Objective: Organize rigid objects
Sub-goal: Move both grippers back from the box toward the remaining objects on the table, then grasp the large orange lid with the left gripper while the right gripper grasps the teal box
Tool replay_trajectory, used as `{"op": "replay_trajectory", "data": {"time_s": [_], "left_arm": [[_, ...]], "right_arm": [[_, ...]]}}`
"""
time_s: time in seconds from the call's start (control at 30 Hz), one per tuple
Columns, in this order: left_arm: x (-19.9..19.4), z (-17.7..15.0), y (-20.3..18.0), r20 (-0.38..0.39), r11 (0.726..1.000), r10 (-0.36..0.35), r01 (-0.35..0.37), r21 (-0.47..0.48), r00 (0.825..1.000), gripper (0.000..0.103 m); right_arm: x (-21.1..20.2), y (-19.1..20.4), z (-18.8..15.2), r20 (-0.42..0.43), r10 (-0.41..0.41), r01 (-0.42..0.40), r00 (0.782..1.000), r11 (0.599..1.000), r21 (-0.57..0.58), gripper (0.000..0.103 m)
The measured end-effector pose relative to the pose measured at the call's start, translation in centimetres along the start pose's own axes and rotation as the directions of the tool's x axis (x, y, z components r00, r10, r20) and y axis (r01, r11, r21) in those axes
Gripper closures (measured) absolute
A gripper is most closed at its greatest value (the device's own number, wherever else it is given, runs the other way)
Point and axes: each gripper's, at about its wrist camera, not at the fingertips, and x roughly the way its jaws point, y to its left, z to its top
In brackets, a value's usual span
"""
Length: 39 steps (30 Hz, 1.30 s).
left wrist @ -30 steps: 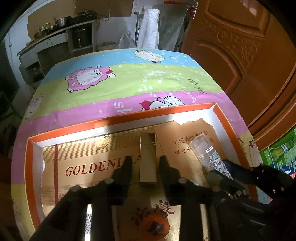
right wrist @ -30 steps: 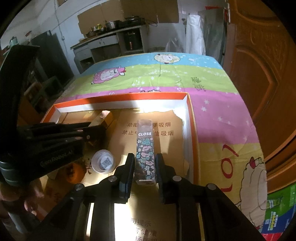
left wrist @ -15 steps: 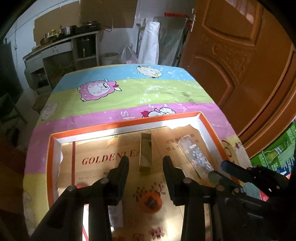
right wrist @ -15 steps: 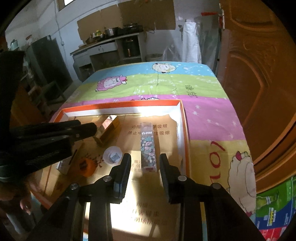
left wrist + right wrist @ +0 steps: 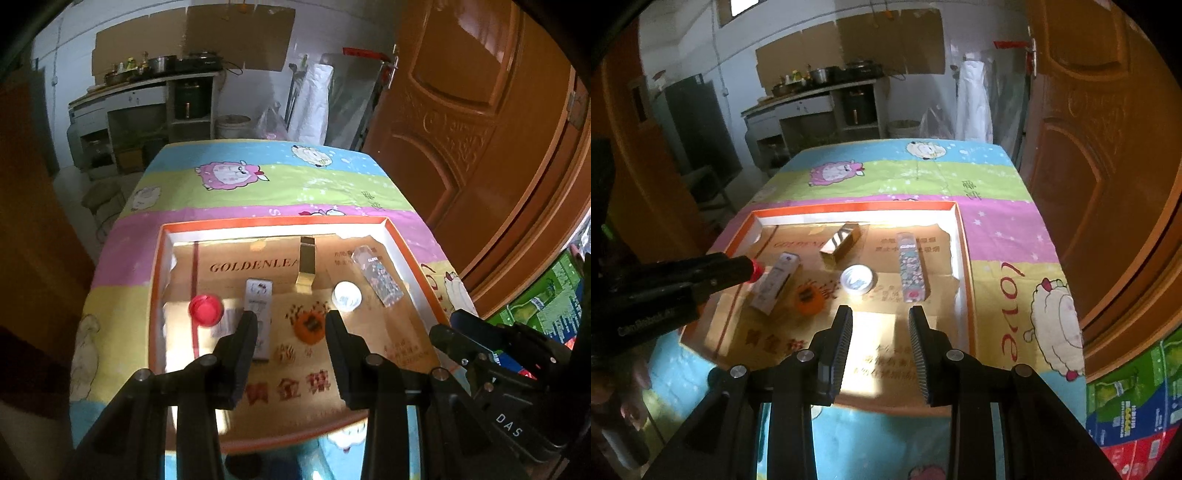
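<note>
An orange-rimmed tray lined with cardboard lies on the sheep-print cloth. In it are a gold box, a floral lip-gloss box, a white round jar, a red cap and a white box. My left gripper hangs open and empty above the tray's near half, between the white box and the jar. My right gripper is open and empty too, short of the floral box and the jar. The gold box lies apart from both.
An orange round mark sits on the cardboard between the left fingers. The left gripper crosses the right wrist view over the tray's left side. A wooden door stands close on the right, and a kitchen counter is beyond the table.
Both grippers opened a little, then drew back and up. The left one left the gold box and the right one left the floral box. Both boxes stay lying in the tray.
</note>
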Motion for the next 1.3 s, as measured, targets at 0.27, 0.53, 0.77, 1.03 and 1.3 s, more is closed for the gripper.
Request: {"op": "replay_trajectory", "data": {"time_s": [0.27, 0.53, 0.77, 1.03, 1.3], "left_arm": [[-2.8, -1.9, 0.5, 0.027, 1.000, -0.001, 0.001, -0.012, 1.000, 0.065], [-4.7, -4.2, 1.4, 0.042, 0.999, -0.002, 0.004, -0.033, 0.999, 0.065], [-6.1, -6.7, 1.6, 0.053, 0.999, -0.027, 0.028, -0.026, 0.998, 0.065], [-6.1, -13.1, -1.4, 0.001, 0.993, -0.087, 0.087, 0.079, 0.996, 0.046], [-5.7, -18.7, -3.9, -0.031, 0.975, -0.095, 0.099, 0.197, 0.995, 0.045]], "right_arm": [[-2.5, 1.7, -1.6, 0.016, 0.001, -0.001, 1.000, 1.000, -0.022, 0.071], [-4.0, 3.3, -3.6, 0.015, 0.010, -0.009, 1.000, 0.999, -0.044, 0.071], [-5.1, 4.5, -5.3, 0.015, 0.015, -0.014, 1.000, 0.998, -0.054, 0.070], [-6.0, 4.8, -7.5, 0.006, 0.013, -0.013, 1.000, 0.999, -0.051, 0.071], [-6.9, 5.2, -9.2, 0.000, 0.020, -0.020, 1.000, 0.999, -0.050, 0.071]]}}
